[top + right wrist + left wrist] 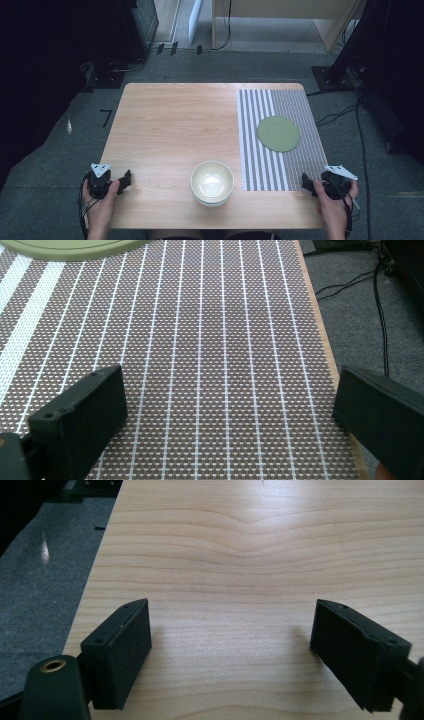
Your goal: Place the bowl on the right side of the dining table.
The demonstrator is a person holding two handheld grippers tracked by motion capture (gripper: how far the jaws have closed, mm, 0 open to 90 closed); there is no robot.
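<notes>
A pale cream bowl (pixel 212 182) sits on the wooden table (pixel 170 125) near the front edge, stacked on another bowl. A flat green plate (pixel 278 133) lies on a striped woven placemat (pixel 295 165) on the table's right side; its rim (pixel 70 247) appears at the top of the right gripper view. My left gripper (pixel 125 180) rests at the front left corner, open over bare wood (pixel 230 630). My right gripper (pixel 306 183) is at the front right, open over the placemat (pixel 220 380). Nothing lies between either pair of jaws.
Grey carpet (pixel 65 150) surrounds the table. Cables (pixel 345 112) run on the floor at the right, and dark equipment stands (pixel 115 60) sit beyond the far left corner. A light wooden desk (pixel 280 20) stands at the back.
</notes>
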